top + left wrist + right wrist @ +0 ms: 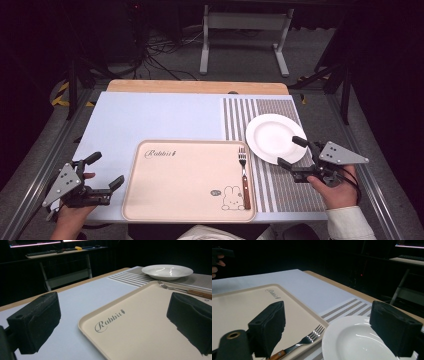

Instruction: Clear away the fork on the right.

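Right gripper (292, 152) hovering at the near rim of the white plate (272, 137), jaws wide apart, nothing held. Glazed, sloped rim on the striped placemat (280, 187) — liable to slip or tip. Wooden-handled fork (244, 176) close by on the beige tray (185, 180) — easily knocked. Left gripper (107, 170) spread, idle.

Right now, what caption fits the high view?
Open right gripper reaches for white plate; fork lies on tray.

Overhead plus two low views, tray (190, 180) shared
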A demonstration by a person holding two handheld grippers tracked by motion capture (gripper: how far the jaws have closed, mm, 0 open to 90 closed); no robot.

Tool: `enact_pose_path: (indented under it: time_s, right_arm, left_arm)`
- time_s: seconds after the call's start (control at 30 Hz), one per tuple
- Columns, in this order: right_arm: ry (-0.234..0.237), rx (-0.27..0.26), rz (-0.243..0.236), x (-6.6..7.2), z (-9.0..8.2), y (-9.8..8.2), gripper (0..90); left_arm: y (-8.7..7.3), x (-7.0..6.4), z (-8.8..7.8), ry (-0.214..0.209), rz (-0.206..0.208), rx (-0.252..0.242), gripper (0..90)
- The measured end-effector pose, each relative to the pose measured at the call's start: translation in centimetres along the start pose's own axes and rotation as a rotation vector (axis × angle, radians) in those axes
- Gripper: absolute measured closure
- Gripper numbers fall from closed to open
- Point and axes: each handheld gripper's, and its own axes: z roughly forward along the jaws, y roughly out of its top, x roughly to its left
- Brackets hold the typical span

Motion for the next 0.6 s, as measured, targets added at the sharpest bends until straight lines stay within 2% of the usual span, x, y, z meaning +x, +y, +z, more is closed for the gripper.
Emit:
enact_pose_path:
  time_s: [0.17, 0.23, 0.43, 0.6]
  right_arm:
    - [-0.019, -0.021, 0.003, -0.4, -0.6, -1.0, 14.3]
    - [-0.037, -0.031, 0.011, -0.7, -1.0, -1.8, 14.3]
    - [-0.050, -0.049, 0.048, -1.3, -1.6, -4.1, 14.2]
    - [-0.054, -0.039, 0.063, -1.5, -1.8, -5.3, 14.2]
  left_arm:
    - [0.0, 0.0, 0.0, 0.001, 0.000, 0.000, 0.0]
    - [0.0, 0.0, 0.0, 0.000, 0.000, -0.001, 0.0]
    - [0.0, 0.0, 0.0, 0.001, 0.001, -0.003, 0.0]
    - [0.1, 0.0, -0.1, 0.000, 0.006, -0.003, 0.0]
